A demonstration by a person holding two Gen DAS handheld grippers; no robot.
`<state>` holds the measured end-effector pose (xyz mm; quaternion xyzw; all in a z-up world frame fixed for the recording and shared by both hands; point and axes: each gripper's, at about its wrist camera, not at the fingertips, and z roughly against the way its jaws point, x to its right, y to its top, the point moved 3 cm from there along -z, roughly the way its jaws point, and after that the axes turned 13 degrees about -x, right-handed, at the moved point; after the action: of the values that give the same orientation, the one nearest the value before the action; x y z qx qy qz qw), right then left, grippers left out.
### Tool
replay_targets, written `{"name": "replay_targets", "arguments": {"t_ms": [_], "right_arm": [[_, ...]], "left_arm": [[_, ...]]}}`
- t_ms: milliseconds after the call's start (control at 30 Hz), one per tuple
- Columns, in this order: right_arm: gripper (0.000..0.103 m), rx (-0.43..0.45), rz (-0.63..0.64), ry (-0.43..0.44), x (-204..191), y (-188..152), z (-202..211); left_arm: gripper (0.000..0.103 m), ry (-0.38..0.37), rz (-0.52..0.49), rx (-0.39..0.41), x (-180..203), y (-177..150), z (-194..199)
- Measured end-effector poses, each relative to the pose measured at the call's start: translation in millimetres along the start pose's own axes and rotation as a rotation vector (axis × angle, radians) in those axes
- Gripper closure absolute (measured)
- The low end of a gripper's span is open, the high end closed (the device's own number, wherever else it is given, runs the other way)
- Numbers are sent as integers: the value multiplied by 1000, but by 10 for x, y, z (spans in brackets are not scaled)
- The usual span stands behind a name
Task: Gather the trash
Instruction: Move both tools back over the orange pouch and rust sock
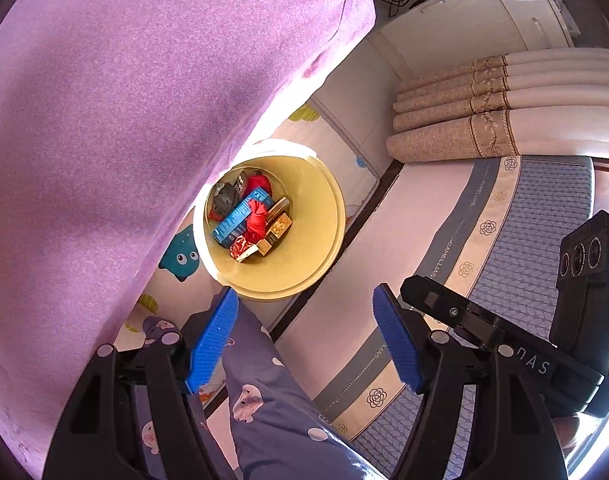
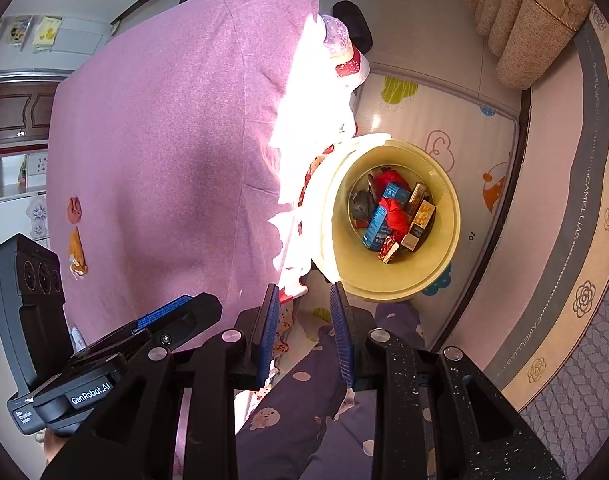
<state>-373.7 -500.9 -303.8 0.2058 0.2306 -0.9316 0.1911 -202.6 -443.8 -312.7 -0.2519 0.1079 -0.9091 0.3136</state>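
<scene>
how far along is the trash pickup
Done: the bin already holds boxes, red wrappers and grey scraps. In hand: nothing; both the left gripper and right gripper are empty. Left: two orange scraps remain on the purple cover.

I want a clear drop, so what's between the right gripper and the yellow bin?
In the right wrist view, only play mat and purple patterned fabric lie between the right gripper and yellow bin.
</scene>
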Motion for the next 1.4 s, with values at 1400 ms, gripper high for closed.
{"name": "replay_targets", "arguments": {"t_ms": [1400], "right_arm": [[74,-104,599,-145,-4066,-664,-1562]], "left_arm": [[32,-79,465,425,-3752,-1388,2079]]}}
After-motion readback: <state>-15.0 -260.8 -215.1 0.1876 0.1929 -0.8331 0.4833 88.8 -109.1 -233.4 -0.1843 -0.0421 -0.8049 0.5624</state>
